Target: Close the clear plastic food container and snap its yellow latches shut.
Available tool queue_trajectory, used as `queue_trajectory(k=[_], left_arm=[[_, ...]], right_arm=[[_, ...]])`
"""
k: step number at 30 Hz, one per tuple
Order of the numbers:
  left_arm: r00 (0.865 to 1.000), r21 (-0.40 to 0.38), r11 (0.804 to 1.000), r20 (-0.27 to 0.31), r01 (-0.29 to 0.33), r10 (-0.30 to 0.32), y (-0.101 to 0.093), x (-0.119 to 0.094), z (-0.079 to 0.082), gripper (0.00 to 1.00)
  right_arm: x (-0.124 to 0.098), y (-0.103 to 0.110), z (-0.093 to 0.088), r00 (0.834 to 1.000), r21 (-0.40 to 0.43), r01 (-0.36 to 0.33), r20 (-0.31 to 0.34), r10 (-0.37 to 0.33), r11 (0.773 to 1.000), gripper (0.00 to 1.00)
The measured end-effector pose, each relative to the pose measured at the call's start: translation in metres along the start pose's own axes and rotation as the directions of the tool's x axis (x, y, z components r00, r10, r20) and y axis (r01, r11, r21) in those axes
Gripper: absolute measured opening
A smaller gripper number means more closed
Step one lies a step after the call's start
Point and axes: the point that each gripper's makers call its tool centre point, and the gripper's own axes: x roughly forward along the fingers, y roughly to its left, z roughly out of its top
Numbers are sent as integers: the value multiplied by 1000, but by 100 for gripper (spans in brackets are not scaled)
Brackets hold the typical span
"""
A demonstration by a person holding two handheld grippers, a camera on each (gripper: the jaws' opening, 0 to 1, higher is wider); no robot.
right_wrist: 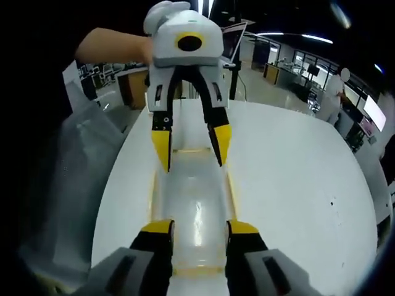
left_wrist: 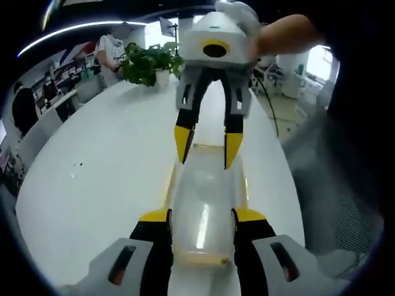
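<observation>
**Both grippers straddle the ends of the clear container**

In the left gripper view, the left gripper (left_wrist: 202, 225) rises from the bottom, its yellow-tipped jaws parted and standing on either side of the near end of the clear plastic food container (left_wrist: 207, 191), which lies lengthwise on the white table (left_wrist: 105, 185). The jaws sit close against the container's long sides; whether they press on it or only flank it is hard to judge through the clear plastic. At the far end the right gripper (left_wrist: 207, 151) comes down steeply from above, held by a gloved hand (left_wrist: 242, 15) with a bare forearm reaching in from the right. Its jaws are also spread, the yellow tips resting at the far rim, one on each side.

The right gripper view gives the mirror arrangement: the right gripper (right_wrist: 197, 231) at the bottom with its jaws apart about the near end of the container (right_wrist: 194, 185), and the left gripper (right_wrist: 192, 148) tilted downward at the far end, gripped by a gloved hand (right_wrist: 163, 12).

Yellow latches (left_wrist: 170, 182) run along the container's long edges, lying low against the sides. A potted plant (left_wrist: 151, 61) stands farther along the table, and a person (left_wrist: 108, 52) stands beyond it.
</observation>
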Motion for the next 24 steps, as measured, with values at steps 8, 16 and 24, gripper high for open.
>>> queue_trajectory(k=[8,16,24], left_arm=[[1000,7,1000,18,12,-12,3,10,11,35],[999,48,998,-2,36,-36,-7,22,14,35],[999,64,997,6,36,-37,-9,25,18,33]], right_arm=[[8,1,13,1000,-1,-17,13,17,1000,30],[11,1,14,1000,-8,-25,3,25,1000,30],[12,0,20,999,-5,-36,12,36,999,31]])
